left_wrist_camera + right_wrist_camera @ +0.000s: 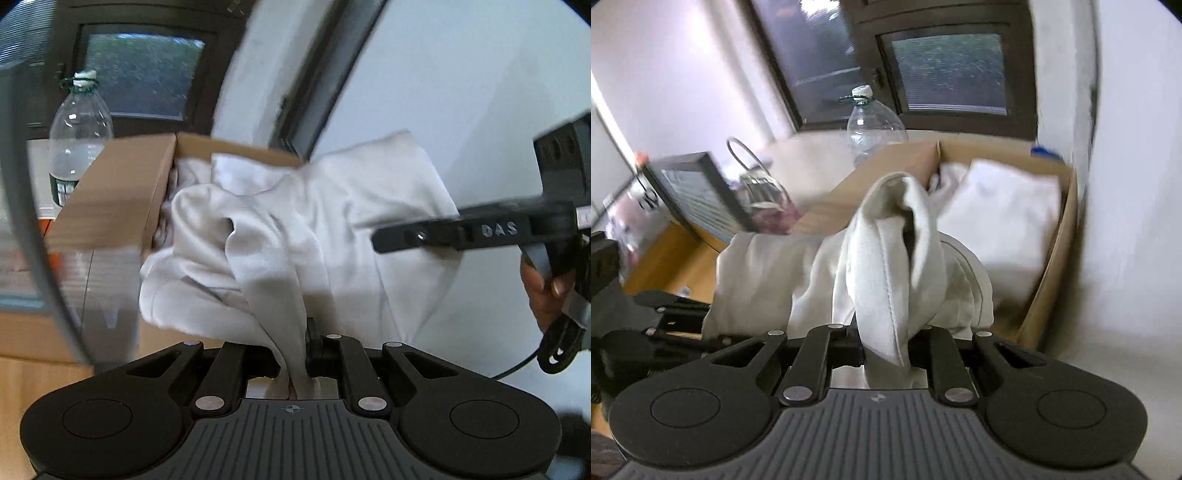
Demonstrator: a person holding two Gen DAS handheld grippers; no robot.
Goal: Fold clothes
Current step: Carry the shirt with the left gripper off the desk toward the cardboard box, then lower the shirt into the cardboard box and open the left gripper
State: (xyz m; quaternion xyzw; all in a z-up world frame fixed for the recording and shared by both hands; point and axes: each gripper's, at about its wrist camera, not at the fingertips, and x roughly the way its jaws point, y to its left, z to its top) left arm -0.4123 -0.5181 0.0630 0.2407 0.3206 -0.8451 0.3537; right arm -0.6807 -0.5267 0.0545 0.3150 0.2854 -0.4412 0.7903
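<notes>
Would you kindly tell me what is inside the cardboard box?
The cardboard box holds folded white cloth and crumpled pale fabric. Its bottom is covered, partly by the lifted garment.

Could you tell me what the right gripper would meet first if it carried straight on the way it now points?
Beyond the white garment clamped in its jaws, the right gripper would probably meet the cardboard box and the folded white cloth inside, though depth is unclear.

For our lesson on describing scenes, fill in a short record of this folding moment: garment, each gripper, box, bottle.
garment: white fabric garment, bunched, lifted, stretched between both grippers
left gripper: shut on the garment
right gripper: shut on a hemmed fold of the garment
box: open brown cardboard box, more white cloth inside
bottle: clear plastic water bottle, upright behind the box
</notes>
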